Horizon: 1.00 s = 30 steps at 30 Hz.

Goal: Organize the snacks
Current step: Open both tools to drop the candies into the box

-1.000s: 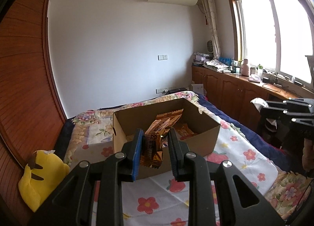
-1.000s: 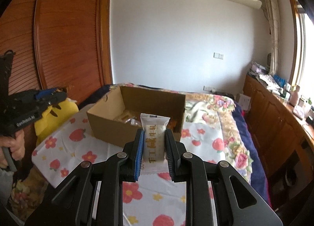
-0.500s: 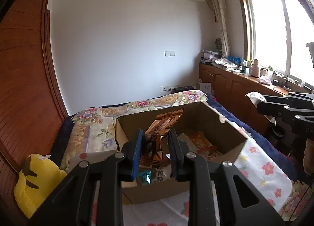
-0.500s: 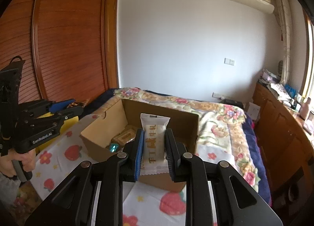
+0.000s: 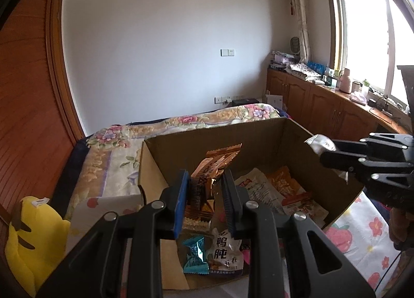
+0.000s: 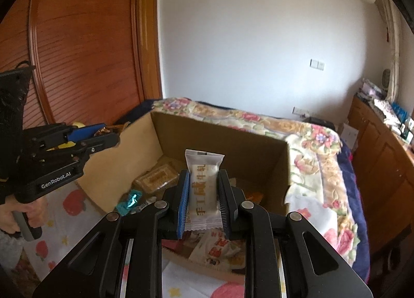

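Observation:
An open cardboard box (image 5: 258,132) (image 6: 222,140) stands on the bed and holds several snack packets. My left gripper (image 5: 205,181) is shut on a brown and gold snack packet (image 5: 220,158), held over the box's near left part. My right gripper (image 6: 203,181) is shut on a white packet with gold characters (image 6: 203,181), above the box's near edge. The left wrist view shows that right gripper (image 5: 323,146) over the box's right wall with the white packet's end (image 5: 319,142) sticking out. The right wrist view has the left gripper (image 6: 111,135) at the box's left wall.
In the box lie a teal candy (image 5: 195,251), a white duck-snack pouch (image 5: 225,252) and orange packets (image 5: 282,181). A flowered sheet (image 5: 362,233) covers the bed. A yellow plush toy (image 5: 33,236) sits at the left by a wooden wardrobe (image 6: 85,47). Cabinets (image 5: 323,109) line the right wall.
Both grippers have moved forward and down toward the box, each still holding its packet. The box now fills the lower part of both views, and its contents show.

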Available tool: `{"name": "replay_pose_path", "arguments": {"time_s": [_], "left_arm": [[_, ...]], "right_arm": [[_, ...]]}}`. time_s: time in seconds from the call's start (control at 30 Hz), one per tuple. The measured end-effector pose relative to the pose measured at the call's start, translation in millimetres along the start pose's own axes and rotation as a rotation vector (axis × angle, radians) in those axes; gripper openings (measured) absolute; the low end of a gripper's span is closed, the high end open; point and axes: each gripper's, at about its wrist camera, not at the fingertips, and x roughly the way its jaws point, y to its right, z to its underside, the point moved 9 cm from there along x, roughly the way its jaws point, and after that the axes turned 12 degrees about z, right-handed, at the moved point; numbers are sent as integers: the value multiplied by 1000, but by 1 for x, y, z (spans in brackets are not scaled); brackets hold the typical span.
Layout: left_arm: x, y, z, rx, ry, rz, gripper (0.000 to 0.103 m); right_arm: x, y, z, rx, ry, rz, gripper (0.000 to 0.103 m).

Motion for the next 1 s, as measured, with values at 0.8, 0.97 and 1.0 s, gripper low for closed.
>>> {"name": "replay_pose_path", "arguments": {"time_s": [0.8,0.97,1.0], "left_arm": [[23,-8,22,-31,-45,-1,34],[11,-4,23,-29,-38,-7,35],[7,-2,23,-25,-32,-12,35]], "right_arm": [[48,-2,22,34,-87,-11,33],[41,-4,23,33,-86,-9,34],[38,-4,23,33,-84,-9,34]]}}
